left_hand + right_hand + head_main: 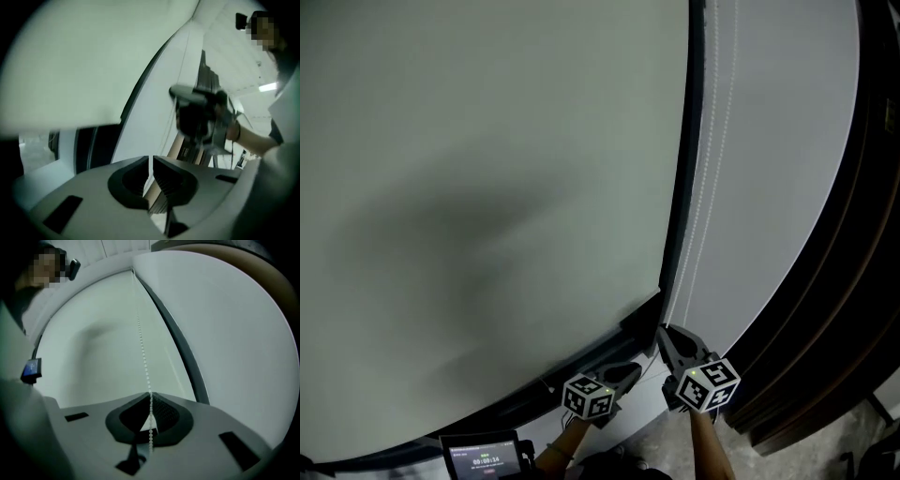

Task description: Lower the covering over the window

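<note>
Pale grey-green blind [487, 187] covers most of the window left of the dark frame post [686, 159], and its bottom edge sits just above your grippers. White bead chain [143, 357] hangs beside that post. Your right gripper [150, 398] is clenched on the chain, with beads trailing below the pads. Your left gripper [151, 161], close beside it, has its jaws drawn together on nothing.

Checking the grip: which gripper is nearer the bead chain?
Right. The right gripper is shut on the bead chain; the left gripper sits lower, to its left.
</note>
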Demonstrator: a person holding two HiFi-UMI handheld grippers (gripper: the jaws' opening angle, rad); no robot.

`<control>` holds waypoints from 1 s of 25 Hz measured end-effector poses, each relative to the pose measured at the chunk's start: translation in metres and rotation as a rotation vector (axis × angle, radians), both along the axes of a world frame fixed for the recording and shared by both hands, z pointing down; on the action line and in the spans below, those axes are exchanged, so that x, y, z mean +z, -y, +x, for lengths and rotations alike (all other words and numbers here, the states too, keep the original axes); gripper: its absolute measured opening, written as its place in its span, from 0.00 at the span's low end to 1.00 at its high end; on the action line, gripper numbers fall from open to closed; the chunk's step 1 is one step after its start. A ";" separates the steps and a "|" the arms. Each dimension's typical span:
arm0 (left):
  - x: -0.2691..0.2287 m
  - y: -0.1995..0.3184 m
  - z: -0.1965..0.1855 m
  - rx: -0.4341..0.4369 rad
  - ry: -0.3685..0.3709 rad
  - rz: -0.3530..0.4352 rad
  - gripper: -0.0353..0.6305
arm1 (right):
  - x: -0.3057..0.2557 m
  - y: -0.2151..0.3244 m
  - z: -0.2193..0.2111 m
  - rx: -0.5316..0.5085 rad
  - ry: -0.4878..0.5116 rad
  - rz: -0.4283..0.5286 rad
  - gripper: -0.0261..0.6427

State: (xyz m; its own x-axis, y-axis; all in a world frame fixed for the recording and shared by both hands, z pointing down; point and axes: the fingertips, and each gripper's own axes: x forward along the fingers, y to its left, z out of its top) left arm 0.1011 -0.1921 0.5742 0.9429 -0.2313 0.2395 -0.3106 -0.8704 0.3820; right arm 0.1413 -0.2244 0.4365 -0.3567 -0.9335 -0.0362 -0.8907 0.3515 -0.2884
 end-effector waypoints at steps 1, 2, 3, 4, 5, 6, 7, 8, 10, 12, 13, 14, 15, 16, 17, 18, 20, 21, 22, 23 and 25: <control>-0.023 0.005 0.007 0.007 -0.045 0.037 0.07 | 0.022 0.000 0.001 0.002 -0.002 -0.044 0.07; -0.047 0.009 0.012 0.014 -0.091 0.074 0.07 | 0.044 -0.001 0.001 0.002 -0.007 -0.090 0.07; -0.071 0.011 0.017 0.022 -0.137 0.111 0.07 | 0.066 -0.002 0.000 0.001 -0.016 -0.140 0.07; -0.096 0.013 0.020 0.031 -0.182 0.148 0.07 | 0.089 -0.004 -0.002 -0.001 -0.033 -0.194 0.07; -0.122 0.014 0.024 0.041 -0.225 0.188 0.08 | 0.113 -0.007 -0.004 -0.004 -0.057 -0.251 0.07; -0.147 0.015 0.027 0.051 -0.266 0.227 0.10 | 0.136 -0.011 -0.006 -0.007 -0.076 -0.307 0.07; -0.171 0.014 0.031 0.062 -0.301 0.263 0.12 | 0.158 -0.016 -0.008 -0.009 -0.081 -0.359 0.07; -0.192 0.012 0.034 0.073 -0.332 0.294 0.13 | 0.178 -0.023 -0.010 -0.010 -0.071 -0.405 0.07; -0.227 0.006 0.042 0.103 -0.378 0.345 0.15 | 0.205 -0.035 -0.016 -0.012 -0.034 -0.468 0.07; -0.251 -0.002 0.047 0.139 -0.405 0.390 0.16 | 0.219 -0.044 -0.026 -0.017 -0.016 -0.495 0.07; -0.258 -0.006 0.048 0.157 -0.411 0.411 0.16 | 0.222 -0.046 -0.031 -0.020 -0.012 -0.498 0.07; -0.263 -0.010 0.048 0.173 -0.409 0.429 0.16 | 0.224 -0.047 -0.035 -0.024 -0.009 -0.498 0.07; -0.265 -0.012 0.049 0.185 -0.400 0.444 0.14 | 0.225 -0.046 -0.038 -0.029 -0.009 -0.497 0.07; -0.266 -0.014 0.049 0.191 -0.390 0.456 0.08 | 0.224 -0.046 -0.040 -0.033 -0.011 -0.496 0.07; -0.266 -0.013 0.049 0.189 -0.385 0.460 0.08 | 0.223 -0.046 -0.040 -0.034 -0.011 -0.497 0.07; -0.267 -0.012 0.049 0.179 -0.391 0.453 0.08 | 0.223 -0.047 -0.038 -0.032 -0.009 -0.498 0.07; -0.267 -0.006 0.048 0.146 -0.423 0.422 0.08 | 0.224 -0.049 -0.034 -0.026 0.003 -0.499 0.07; -0.267 -0.003 0.048 0.127 -0.436 0.415 0.08 | 0.224 -0.051 -0.032 -0.028 0.005 -0.497 0.07; -0.266 0.000 0.047 0.108 -0.443 0.420 0.08 | 0.225 -0.052 -0.031 -0.032 -0.002 -0.491 0.07; -0.265 0.003 0.045 0.090 -0.444 0.429 0.08 | 0.224 -0.054 -0.032 -0.036 -0.018 -0.484 0.07; -0.264 0.008 0.040 0.066 -0.451 0.422 0.07 | 0.220 -0.058 -0.032 -0.030 -0.062 -0.470 0.07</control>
